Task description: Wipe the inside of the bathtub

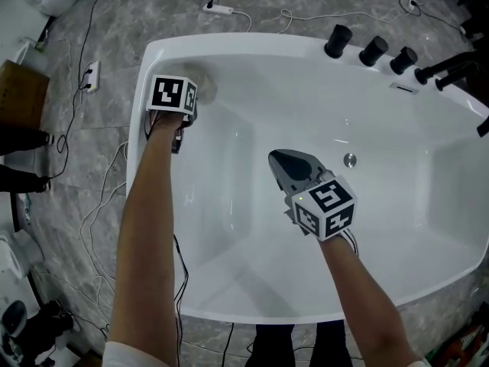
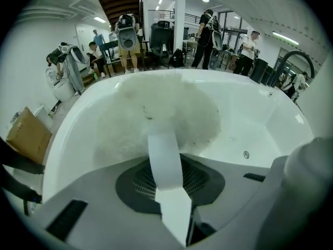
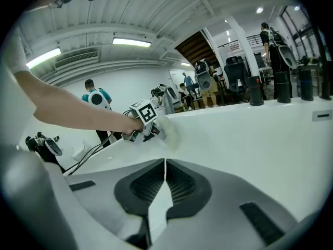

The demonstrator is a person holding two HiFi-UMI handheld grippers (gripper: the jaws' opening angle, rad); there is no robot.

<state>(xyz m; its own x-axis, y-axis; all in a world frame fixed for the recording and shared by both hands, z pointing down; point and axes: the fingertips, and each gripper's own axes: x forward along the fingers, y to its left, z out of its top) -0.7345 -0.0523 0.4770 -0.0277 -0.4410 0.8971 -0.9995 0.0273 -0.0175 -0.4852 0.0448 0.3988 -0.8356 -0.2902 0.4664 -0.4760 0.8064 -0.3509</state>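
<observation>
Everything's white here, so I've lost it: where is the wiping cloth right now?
Head view: the wiping cloth is in the left gripper, pressed against the bathtub's far-left inner corner just below the rim, across from the black taps.

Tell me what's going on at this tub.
A person holds a claw in each hand and is cleaning a white bathtub. The left claw is shut on a fluffy whitish cloth and presses it against the tub's inner wall near a rim corner. The right claw is shut and empty, and hangs inside the tub near the drain.
</observation>
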